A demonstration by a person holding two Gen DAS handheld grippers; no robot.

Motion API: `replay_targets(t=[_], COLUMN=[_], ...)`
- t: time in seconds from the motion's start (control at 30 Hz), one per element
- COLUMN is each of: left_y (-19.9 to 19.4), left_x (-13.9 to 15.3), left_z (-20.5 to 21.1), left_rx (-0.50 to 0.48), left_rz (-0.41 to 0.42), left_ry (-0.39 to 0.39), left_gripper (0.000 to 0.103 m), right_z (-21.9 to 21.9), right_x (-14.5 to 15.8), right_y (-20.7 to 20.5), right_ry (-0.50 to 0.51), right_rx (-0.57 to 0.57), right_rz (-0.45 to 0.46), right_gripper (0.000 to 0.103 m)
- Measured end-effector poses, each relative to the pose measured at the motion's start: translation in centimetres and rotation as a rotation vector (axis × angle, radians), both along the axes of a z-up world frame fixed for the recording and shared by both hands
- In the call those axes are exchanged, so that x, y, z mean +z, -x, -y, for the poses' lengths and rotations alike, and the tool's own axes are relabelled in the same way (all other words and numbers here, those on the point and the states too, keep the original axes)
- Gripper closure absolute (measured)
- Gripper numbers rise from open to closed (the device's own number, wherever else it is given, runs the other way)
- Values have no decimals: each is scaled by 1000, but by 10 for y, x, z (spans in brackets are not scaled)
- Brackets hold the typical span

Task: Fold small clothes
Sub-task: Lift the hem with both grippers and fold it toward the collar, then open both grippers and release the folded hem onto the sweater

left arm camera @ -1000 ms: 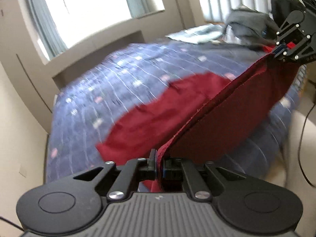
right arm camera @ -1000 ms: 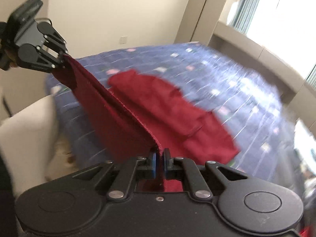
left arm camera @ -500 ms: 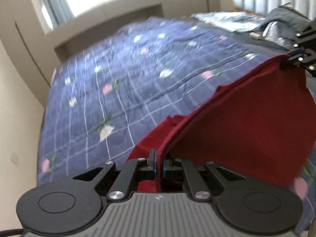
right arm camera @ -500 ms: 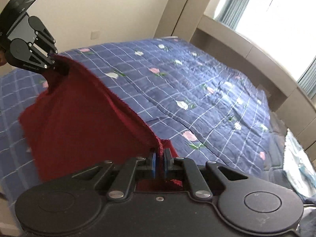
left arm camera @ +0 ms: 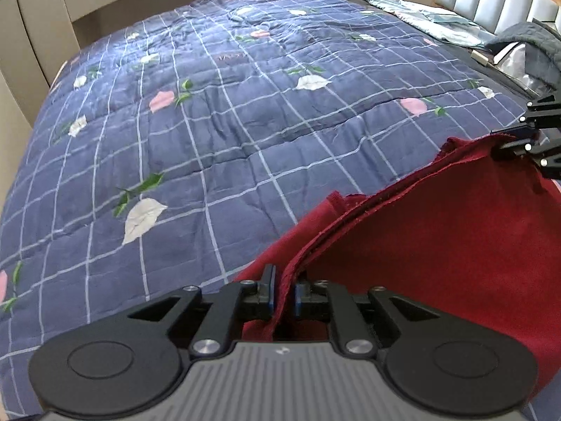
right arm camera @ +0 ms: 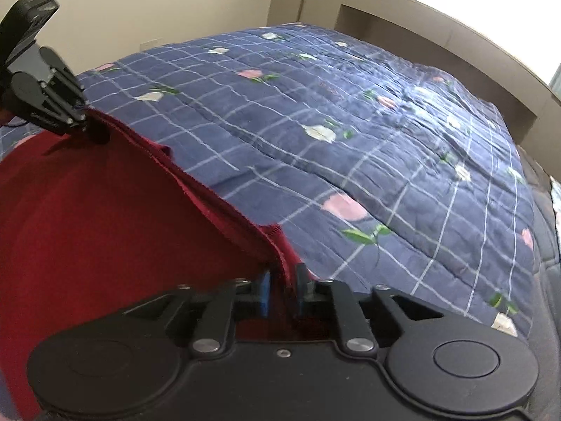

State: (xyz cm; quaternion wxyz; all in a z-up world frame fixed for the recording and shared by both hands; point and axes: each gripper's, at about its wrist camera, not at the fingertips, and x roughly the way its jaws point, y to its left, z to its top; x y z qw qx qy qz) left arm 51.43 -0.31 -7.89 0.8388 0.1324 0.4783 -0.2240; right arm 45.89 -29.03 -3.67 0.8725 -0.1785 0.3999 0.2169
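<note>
A dark red garment (left arm camera: 438, 245) hangs between my two grippers over the near part of the bed; it also shows in the right wrist view (right arm camera: 105, 228). My left gripper (left arm camera: 283, 294) is shut on one end of its top edge, with the cloth pinched between the blue pads. My right gripper (right arm camera: 282, 287) is shut on the other end of the same edge. The edge runs slack, in a doubled layer, from one gripper to the other. In the left wrist view the right gripper (left arm camera: 526, 145) appears at the far right. In the right wrist view the left gripper (right arm camera: 79, 119) appears at the upper left.
A navy quilt (left arm camera: 245, 122) with white grid lines and flower prints covers the bed. A dark grey garment (left arm camera: 529, 45) and light bedding (left arm camera: 420, 14) lie by the padded headboard (left arm camera: 508, 3). A beige window ledge (right arm camera: 438, 45) runs along the far side.
Both grippers have carried the red garment forward and down over the quilt. The part that lay spread on the bed one second ago is now folded under the held edge.
</note>
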Motion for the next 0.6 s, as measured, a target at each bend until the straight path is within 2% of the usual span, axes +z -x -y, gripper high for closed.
replay_targets(t=[0.07,0.13,0.17,0.23,0.3,0.4,0.5,0.6], left_y=[-2,-4,-5,-6,-6,-11,-14,-22], left_x=[-2,-1,0,4,7,11,14,14], left_z=[-6,-12,-15,-21,-26,-32,-37,-44], left_rx=[9,13,16,43,71,98,145,167], left_rz=[1,-1,0,24,53,48,57,17], left_ry=[22,49,64,61,48,63,79,98], left_gripper=[79,72,68,39,26,23,13,10], right_z=[7,14,18,23,30,39,46,54], right_x=[-6,-10,-10,-10,-10,-12,-17,-28], right_y=[-2,-1,2,6,10,11,9,7], right_ry=[-26,-55,-62,-69,-64,-56,-35,-31], right_rx=[-10,-24,-32,-46,-87,-152,-236,-298], right_rz=[3,11,19,42,74,92,93,70], right_gripper=[67,48,42,27,24,24,24,24])
